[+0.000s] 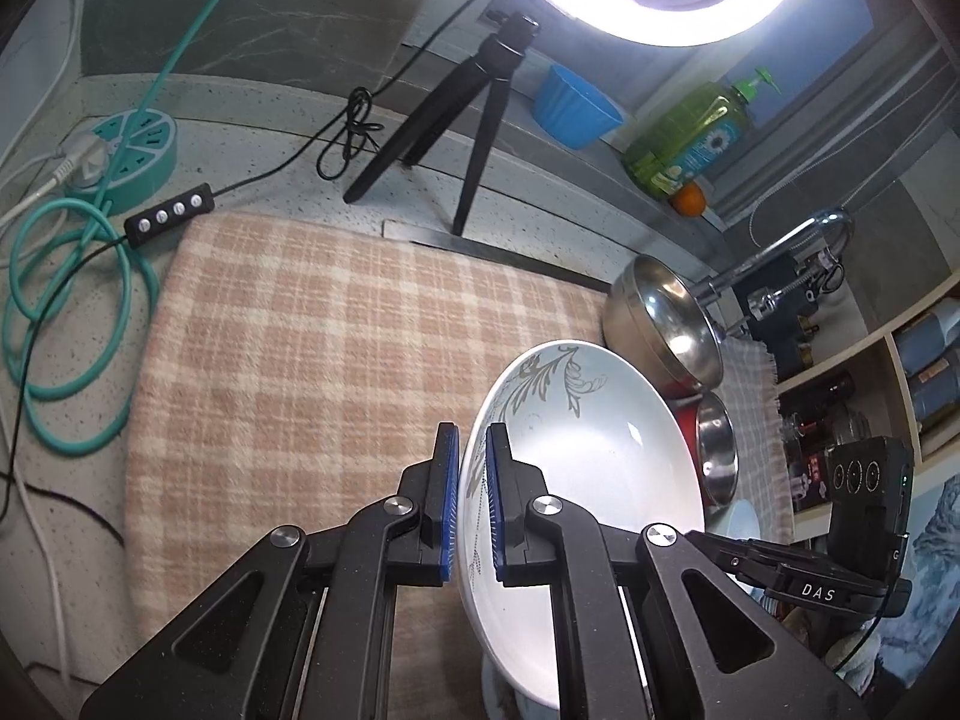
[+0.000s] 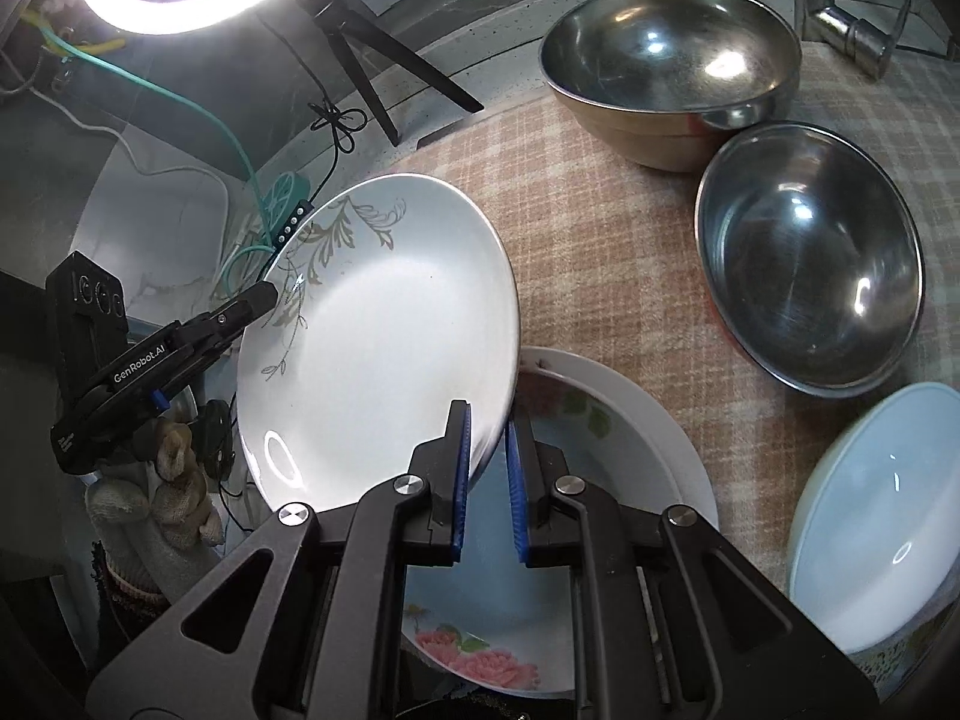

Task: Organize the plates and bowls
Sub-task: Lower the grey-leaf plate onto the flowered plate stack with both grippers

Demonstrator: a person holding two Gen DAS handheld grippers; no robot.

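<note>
The leaf-patterned white plate (image 2: 372, 336) is clamped at its rim by both closed grippers: the left gripper (image 1: 472, 504) at 9 o'clock, the right gripper (image 2: 486, 480) at 5 o'clock, above the checked cloth (image 1: 300, 348).

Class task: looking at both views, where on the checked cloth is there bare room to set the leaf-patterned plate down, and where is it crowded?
Free: the broad stretch of checked cloth between the teal cable, the tripod and the leaf-patterned plate. Crowded: the sink side, where two steel bowls, the floral plate and the pale blue bowl sit close together.
</note>
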